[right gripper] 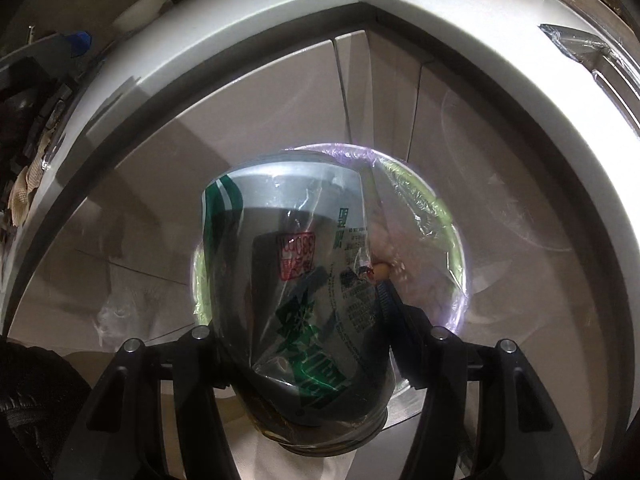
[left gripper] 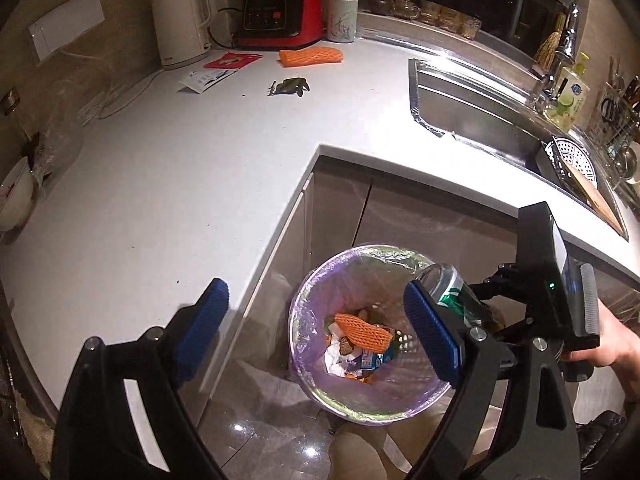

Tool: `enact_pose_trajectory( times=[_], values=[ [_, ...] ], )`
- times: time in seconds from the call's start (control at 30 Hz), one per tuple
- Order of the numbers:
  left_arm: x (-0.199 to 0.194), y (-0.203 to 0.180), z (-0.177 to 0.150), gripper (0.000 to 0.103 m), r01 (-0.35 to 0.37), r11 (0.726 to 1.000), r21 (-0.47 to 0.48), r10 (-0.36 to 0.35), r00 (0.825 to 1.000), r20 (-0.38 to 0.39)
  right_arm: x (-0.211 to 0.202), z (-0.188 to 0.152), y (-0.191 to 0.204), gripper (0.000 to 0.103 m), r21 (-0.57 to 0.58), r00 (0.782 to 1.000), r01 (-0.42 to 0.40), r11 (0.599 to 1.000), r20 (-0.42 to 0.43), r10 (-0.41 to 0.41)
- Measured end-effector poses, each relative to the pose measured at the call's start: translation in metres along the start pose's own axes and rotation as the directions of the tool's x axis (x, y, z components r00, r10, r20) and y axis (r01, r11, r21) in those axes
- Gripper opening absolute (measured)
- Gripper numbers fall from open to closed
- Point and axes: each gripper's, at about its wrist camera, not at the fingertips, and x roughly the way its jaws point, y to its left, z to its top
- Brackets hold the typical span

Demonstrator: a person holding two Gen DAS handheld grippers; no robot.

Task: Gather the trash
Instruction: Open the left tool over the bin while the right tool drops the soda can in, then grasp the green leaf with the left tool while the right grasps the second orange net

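Silver-and-green aluminium drink can, pinched between the black fingers of the right claw, poised above the near-right rim of the purple-lined round waste bin on the dark tiled floor. Left claw with blue-padded fingers spread wide, holding nothing, hovering over the bin's left side at the edge of the white worktop. Inside the bin: orange foam fruit net, crumpled white paper and small cartons. On the far worktop, well apart from the bin: second orange foam net, dark green leafy scrap, red paper packet, white-and-blue torn wrapper. Behind these, white electric kettle and red-and-black blender base; steel sink at far right.
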Motion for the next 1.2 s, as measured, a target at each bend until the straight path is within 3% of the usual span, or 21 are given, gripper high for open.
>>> enact_pose_trajectory(
  times=[0.17, 0.23, 0.5, 0.63, 0.9, 1.2],
  values=[
    [0.000, 0.003, -0.001, 0.085, -0.015, 1.000, -0.020, 0.014, 1.000, -0.008, 0.023, 0.001, 0.002, 0.061, 0.001, 0.998, 0.012, 1.000, -0.055, -0.012],
    [0.000, 0.004, -0.001, 0.085, -0.016, 1.000, -0.026, 0.016, 1.000, -0.011, 0.028, 0.003, 0.002, 0.067, 0.012, 0.997, 0.015, 1.000, -0.070, -0.014],
    [0.008, 0.009, 0.017, 0.085, -0.029, 0.998, -0.058, 0.028, 1.000, -0.011, 0.013, 0.012, 0.001, 0.083, -0.001, 0.999, 0.011, 1.000, -0.051, -0.011],
    [0.014, 0.013, 0.033, 0.086, -0.036, 0.997, -0.068, 0.036, 0.999, -0.002, 0.003, 0.023, 0.000, 0.084, -0.024, 0.999, 0.006, 1.000, -0.032, -0.007],
    [0.046, 0.027, 0.098, 0.088, -0.061, 0.992, -0.115, 0.065, 0.997, 0.029, -0.061, 0.055, -0.019, 0.088, -0.033, 0.992, 0.007, 0.999, 0.123, -0.003],
    [0.131, 0.037, 0.195, 0.088, -0.095, 0.983, -0.155, 0.098, 0.995, 0.009, -0.104, 0.094, -0.077, 0.089, -0.001, 0.980, 0.042, 0.999, 0.196, -0.041]
  ],
)
